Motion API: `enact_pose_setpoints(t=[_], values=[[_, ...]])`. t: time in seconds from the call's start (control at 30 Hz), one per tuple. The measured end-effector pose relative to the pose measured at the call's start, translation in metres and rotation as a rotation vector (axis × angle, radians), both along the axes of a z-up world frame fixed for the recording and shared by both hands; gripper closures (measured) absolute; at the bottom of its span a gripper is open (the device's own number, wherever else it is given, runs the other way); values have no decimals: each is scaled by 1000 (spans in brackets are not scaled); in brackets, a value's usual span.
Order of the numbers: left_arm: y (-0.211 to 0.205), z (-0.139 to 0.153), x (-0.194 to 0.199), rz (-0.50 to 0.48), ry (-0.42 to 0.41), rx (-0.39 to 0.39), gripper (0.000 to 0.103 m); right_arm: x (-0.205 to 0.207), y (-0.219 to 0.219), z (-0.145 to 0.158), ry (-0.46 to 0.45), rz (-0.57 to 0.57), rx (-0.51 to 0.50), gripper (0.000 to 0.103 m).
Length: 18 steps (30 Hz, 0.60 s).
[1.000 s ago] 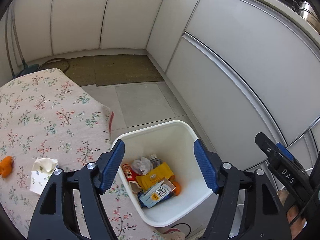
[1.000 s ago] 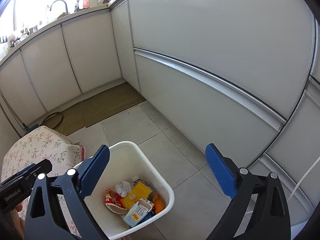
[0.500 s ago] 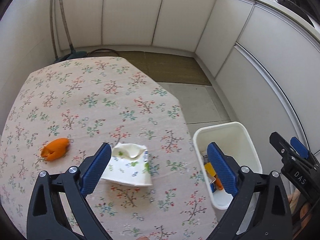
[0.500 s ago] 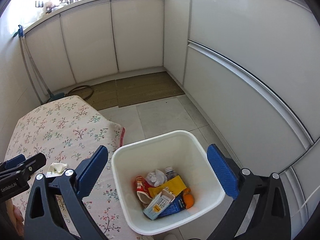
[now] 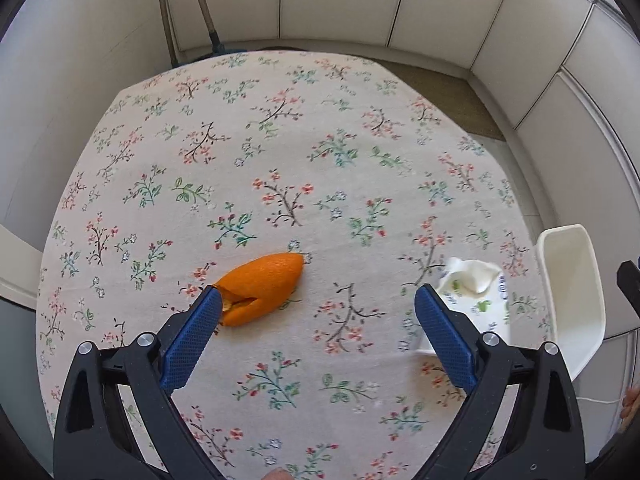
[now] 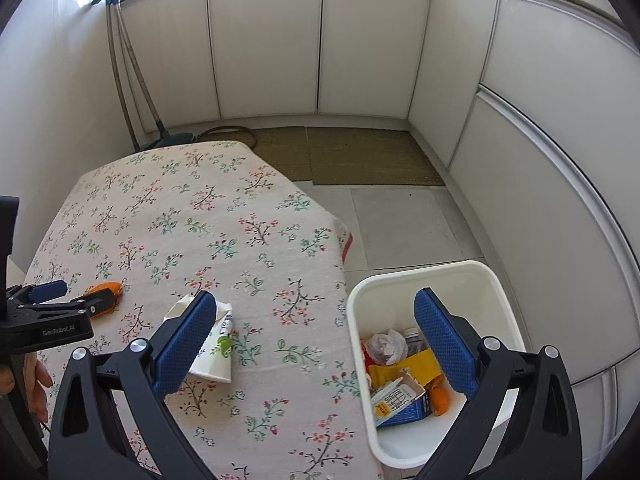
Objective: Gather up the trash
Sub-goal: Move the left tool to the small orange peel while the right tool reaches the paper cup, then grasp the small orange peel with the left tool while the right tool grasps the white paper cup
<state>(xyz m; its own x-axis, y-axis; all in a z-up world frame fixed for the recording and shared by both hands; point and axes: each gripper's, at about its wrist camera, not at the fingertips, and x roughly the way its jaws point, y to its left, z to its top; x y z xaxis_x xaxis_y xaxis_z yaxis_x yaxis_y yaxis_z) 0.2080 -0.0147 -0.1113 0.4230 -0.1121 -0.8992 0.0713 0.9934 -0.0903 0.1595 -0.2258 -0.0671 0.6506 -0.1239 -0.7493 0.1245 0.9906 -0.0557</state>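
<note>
An orange peel (image 5: 260, 288) lies on the floral tablecloth (image 5: 280, 152), just ahead of my left gripper's left fingertip. My left gripper (image 5: 316, 312) is open and empty above the table. A crushed white paper cup (image 5: 476, 300) lies to its right, near the table edge. In the right wrist view the cup (image 6: 212, 344) sits behind my left fingertip and the peel (image 6: 106, 290) lies by the left gripper. My right gripper (image 6: 316, 320) is open and empty, over the gap between table and white bin (image 6: 496, 284). The bin holds several pieces of trash (image 6: 400, 380).
White cabinets (image 6: 264, 40) line the far and right walls. A brown mat (image 6: 360, 156) lies on the tiled floor beyond the table. Broom handles (image 6: 128, 92) lean in the left corner. The bin (image 5: 568, 300) stands beside the table's right edge.
My left gripper has swung left from over the bin to over the table, now near the orange peel. My right gripper has turned left, bringing the table and cup into view.
</note>
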Motion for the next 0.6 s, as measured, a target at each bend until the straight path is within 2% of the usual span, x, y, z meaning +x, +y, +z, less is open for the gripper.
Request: enact_pose_setpoints(t=[0.23, 0.33, 0.5, 0.6], values=[[24, -29, 25, -38, 51, 24, 11, 15, 23, -19, 85, 49, 65, 7], [21, -40, 29, -78, 81, 23, 18, 19, 31, -26, 117, 64, 71, 7], [12, -52, 28, -128, 95, 90, 49, 26, 36, -39, 185, 58, 111, 7], [16, -51, 25, -124, 88, 95, 64, 30, 38, -48, 222, 56, 144, 7]])
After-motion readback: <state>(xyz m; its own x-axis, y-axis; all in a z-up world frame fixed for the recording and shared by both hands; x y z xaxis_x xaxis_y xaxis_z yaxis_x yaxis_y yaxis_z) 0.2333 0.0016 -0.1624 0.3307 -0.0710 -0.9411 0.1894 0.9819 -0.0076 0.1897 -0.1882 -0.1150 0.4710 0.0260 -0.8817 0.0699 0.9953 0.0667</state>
